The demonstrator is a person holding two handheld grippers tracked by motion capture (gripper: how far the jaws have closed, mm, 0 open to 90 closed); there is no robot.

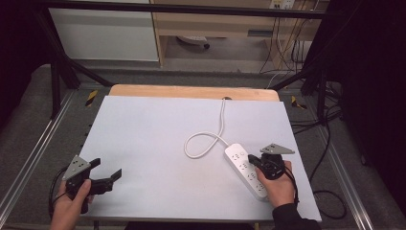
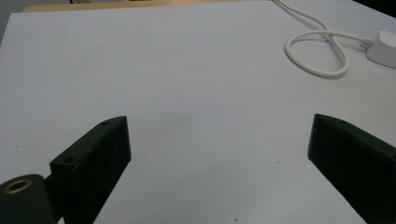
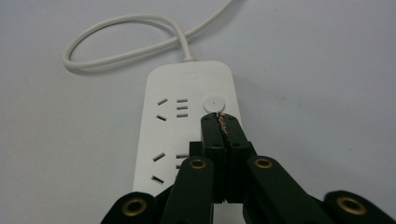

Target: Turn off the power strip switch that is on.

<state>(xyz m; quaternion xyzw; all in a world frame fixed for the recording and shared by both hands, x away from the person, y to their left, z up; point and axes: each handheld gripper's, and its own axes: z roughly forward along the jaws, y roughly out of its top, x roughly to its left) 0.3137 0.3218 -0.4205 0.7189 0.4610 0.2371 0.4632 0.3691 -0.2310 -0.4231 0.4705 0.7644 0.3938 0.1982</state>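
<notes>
Right tool [image 3: 219, 122], jaws pressed together and empty, is poised at the round switch button [image 3: 214, 103] of the white power strip [image 1: 246, 170] lying right of centre on the tabletop [image 1: 158, 143], contact unclear; next, probably a short downward press; left tool [image 1: 106, 174] idles wide apart.

Our black tools [image 1: 104, 176] [image 1: 258, 163] carry grey three-cornered plates, brass-ringed screw holes and black cables; we wear a dark right sleeve [image 1: 292, 219].
</notes>
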